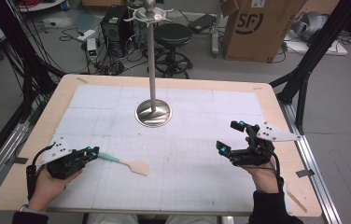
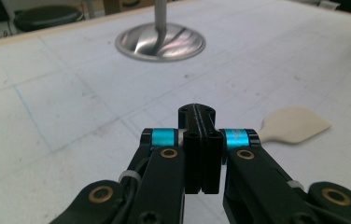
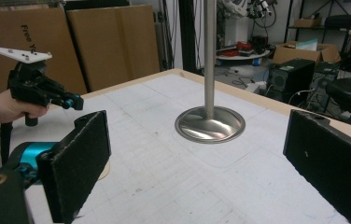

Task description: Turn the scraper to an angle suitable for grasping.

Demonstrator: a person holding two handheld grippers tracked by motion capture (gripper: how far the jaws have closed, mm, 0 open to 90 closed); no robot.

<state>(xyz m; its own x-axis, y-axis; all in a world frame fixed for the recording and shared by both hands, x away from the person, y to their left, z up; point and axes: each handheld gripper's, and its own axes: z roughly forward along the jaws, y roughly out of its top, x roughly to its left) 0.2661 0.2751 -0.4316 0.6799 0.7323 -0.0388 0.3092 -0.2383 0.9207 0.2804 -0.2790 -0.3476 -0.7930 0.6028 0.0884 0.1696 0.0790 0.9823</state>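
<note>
A spatula with a teal handle point(image 1: 109, 157) and a cream blade point(image 1: 136, 167) lies low over the white mat at the front left. My left gripper point(image 1: 92, 152) is shut on the handle's end, and the blade point(image 2: 295, 125) sticks out to the right past the closed jaws point(image 2: 200, 140). I cannot tell whether the blade touches the mat. My right gripper point(image 1: 229, 136) is at the front right, open wide with nothing between its pads point(image 3: 78, 163). A steel stand has a round base point(image 1: 153, 114) mid-table and a tall pole point(image 1: 151, 56) with hooks on top.
A white gridded mat point(image 1: 187, 158) covers the wooden table point(image 1: 276, 100). Seen from the right gripper, the stand's base point(image 3: 210, 124) lies ahead and the left gripper point(image 3: 40, 88) hangs at the far left. A stool point(image 1: 172, 35), boxes and cables stand behind the table.
</note>
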